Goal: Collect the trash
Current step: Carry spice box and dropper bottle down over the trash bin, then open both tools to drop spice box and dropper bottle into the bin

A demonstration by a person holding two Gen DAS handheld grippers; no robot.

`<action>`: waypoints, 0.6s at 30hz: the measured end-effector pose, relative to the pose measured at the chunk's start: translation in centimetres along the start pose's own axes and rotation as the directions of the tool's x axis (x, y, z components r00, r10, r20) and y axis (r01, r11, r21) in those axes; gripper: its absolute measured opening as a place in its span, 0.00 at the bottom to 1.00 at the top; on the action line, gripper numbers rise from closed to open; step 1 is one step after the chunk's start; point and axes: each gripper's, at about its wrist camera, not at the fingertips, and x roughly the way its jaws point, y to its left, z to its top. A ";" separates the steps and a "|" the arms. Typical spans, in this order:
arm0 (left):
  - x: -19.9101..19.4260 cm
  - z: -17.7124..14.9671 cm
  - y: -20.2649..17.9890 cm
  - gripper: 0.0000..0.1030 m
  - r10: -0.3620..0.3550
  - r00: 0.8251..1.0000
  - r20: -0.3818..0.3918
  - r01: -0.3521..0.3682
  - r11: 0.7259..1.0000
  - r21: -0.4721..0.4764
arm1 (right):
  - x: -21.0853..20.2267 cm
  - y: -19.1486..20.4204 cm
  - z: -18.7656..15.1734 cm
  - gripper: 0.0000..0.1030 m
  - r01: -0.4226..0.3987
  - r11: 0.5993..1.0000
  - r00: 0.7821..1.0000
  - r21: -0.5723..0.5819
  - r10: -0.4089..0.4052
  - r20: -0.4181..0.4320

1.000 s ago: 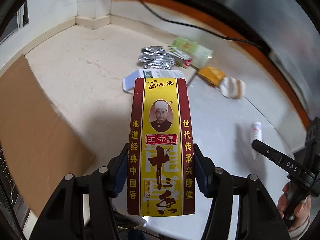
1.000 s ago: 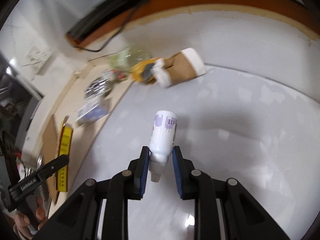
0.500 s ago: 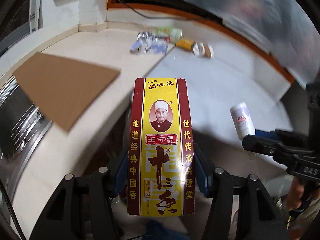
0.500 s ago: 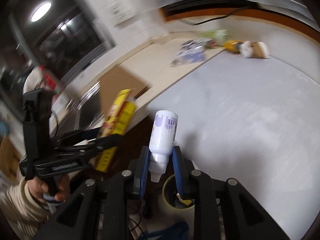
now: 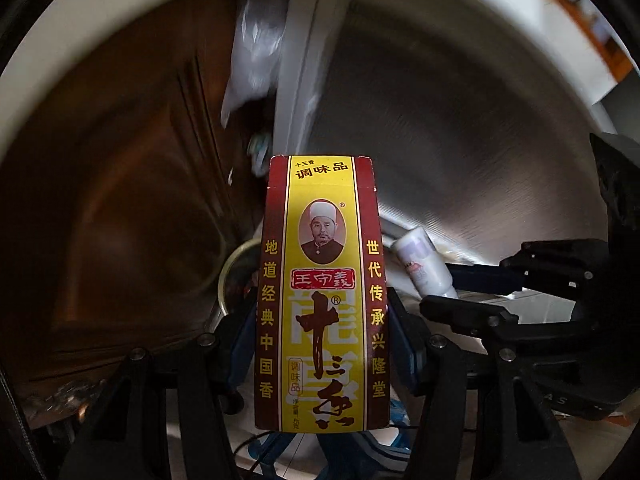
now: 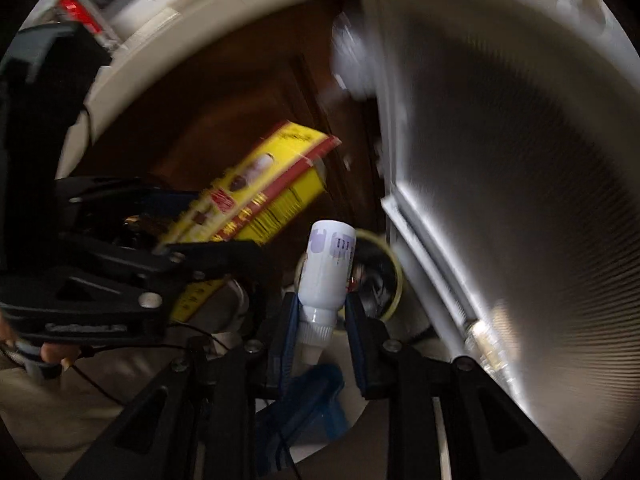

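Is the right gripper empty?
No, the right gripper pinches the neck of a small white bottle between its fingers.

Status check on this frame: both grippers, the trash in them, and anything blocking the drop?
Left gripper shut on yellow seasoning box. Right gripper shut on white bottle. Yellow-rimmed bin below; nothing visibly blocking it.
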 end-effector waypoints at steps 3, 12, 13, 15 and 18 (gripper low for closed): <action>3.3 0.0 1.7 0.54 0.003 0.999 -0.036 -0.004 1.000 -0.031 | 3.7 -2.0 0.4 0.23 -0.023 0.997 0.998 0.074 0.027 -0.062; 10.0 0.9 4.5 0.55 0.021 0.993 -0.119 -0.029 0.997 -0.064 | 10.0 -5.2 1.3 0.24 -0.022 0.985 0.993 0.169 0.042 -0.114; 10.2 0.7 4.7 0.55 0.023 0.992 -0.123 -0.031 0.997 -0.066 | 10.4 -5.3 1.4 0.24 -0.024 0.984 0.992 0.174 0.045 -0.118; 10.9 0.9 4.6 0.55 0.027 0.991 -0.131 -0.035 0.997 -0.063 | 11.3 -5.4 1.9 0.24 -0.023 0.983 0.990 0.181 0.047 -0.130; 11.5 1.4 5.0 0.55 0.051 0.988 -0.148 -0.058 0.997 -0.047 | 12.4 -5.7 2.4 0.24 -0.011 0.980 0.989 0.197 0.040 -0.144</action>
